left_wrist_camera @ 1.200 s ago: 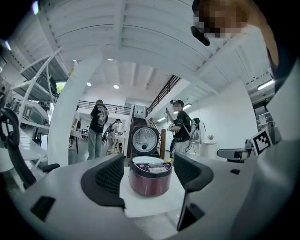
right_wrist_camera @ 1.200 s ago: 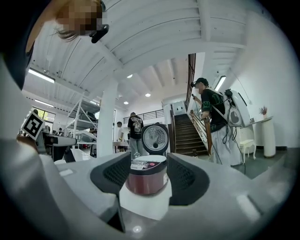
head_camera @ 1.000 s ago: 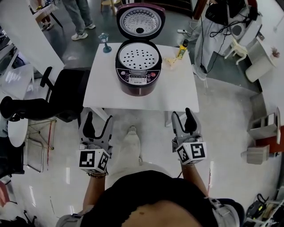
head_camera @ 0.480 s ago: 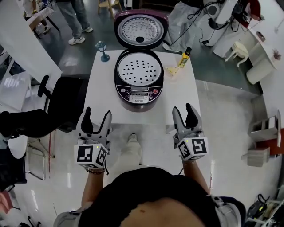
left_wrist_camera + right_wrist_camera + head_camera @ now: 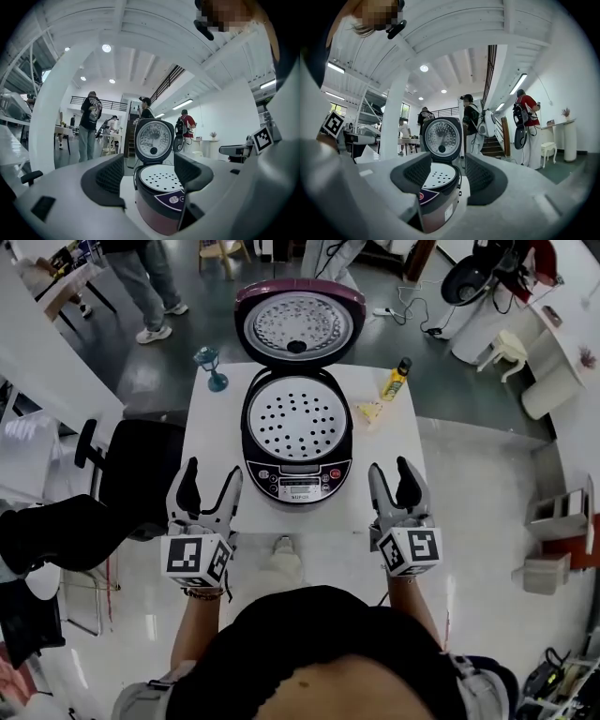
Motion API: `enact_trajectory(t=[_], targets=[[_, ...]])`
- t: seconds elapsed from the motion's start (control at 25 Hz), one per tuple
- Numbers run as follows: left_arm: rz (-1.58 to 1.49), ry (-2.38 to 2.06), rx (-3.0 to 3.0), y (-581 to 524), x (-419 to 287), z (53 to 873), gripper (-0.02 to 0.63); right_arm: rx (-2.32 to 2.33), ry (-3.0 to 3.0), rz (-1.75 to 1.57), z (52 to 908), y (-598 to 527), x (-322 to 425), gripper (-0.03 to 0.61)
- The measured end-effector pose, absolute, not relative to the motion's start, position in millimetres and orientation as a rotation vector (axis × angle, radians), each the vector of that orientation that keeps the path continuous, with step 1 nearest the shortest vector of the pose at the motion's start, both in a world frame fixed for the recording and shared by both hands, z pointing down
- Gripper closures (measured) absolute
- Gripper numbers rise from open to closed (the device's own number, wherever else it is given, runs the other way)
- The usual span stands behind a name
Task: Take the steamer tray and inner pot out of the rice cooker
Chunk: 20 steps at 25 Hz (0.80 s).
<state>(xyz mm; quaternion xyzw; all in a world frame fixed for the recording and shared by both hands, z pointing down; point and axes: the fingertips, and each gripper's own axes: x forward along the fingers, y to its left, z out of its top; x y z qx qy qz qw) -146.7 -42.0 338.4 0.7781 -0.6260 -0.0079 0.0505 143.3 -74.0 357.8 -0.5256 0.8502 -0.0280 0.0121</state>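
A dark red rice cooker [image 5: 297,460] stands on a white table [image 5: 211,446] with its lid [image 5: 298,324] swung up at the back. A white steamer tray [image 5: 297,419] with many round holes sits in its top; the inner pot is hidden under it. My left gripper [image 5: 208,487] is open at the table's front edge, left of the cooker. To the cooker's right my right gripper [image 5: 395,484] is open too. Neither touches anything. The cooker [image 5: 161,199] and tray [image 5: 161,178] show between the left jaws, and the cooker [image 5: 436,197] between the right jaws.
A blue-green goblet [image 5: 210,366] stands at the table's back left, a yellow bottle [image 5: 395,380] and a small yellow item [image 5: 369,411] at the back right. A black office chair [image 5: 131,465] is left of the table. People [image 5: 141,282] stand beyond it.
Both grippers have come forward from over the floor to the table's front edge, either side of the cooker. The cooker now looks nearer and larger.
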Motion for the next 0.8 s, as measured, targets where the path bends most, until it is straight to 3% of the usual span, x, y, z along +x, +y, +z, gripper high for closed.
enact_trajectory(t=[0.8], targets=[[0.265, -1.731, 2.37, -170, -142, 396, 0.298, -1.818, 2.832, -0.239, 406, -191, 117, 0.356]])
